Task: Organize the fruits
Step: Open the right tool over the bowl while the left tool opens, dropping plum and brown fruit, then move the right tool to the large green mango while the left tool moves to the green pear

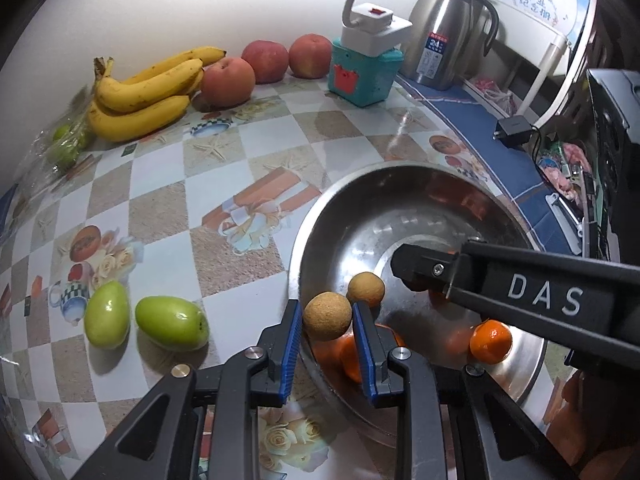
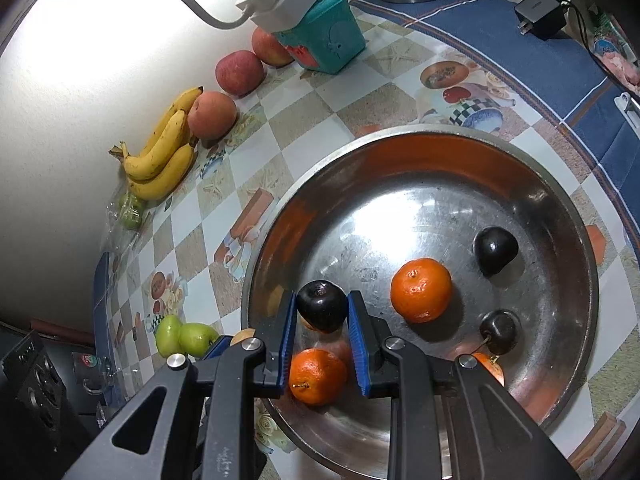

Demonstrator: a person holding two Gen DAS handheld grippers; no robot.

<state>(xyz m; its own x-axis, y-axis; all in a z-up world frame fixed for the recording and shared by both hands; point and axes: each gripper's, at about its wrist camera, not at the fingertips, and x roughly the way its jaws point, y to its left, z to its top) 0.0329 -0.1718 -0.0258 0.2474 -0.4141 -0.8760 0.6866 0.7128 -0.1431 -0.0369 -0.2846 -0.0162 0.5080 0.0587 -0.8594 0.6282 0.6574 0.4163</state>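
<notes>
With oranges (image 2: 421, 290) and plums (image 2: 495, 250) already in the bowl (image 2: 560, 200), the left gripper (image 1: 327, 320) clamps a brown fruit (image 1: 327, 316) and the right gripper (image 2: 322, 312) a dark plum (image 2: 322, 306) over it, while the green fruits (image 1: 172, 323), apples (image 1: 227, 82) and bananas (image 1: 148, 92) wait on the table (image 1: 160, 208).

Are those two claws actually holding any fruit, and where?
Left gripper pinches a tan round fruit across its sides; right gripper pinches a dark plum likewise.

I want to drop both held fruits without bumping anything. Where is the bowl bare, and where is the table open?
The steel bowl is bare across its far-left half, beyond the big tangerine. Its near and right parts are crowded with dark plums and tangerines. On the table, the checkered stretch between the bananas and green fruits is open.
</notes>
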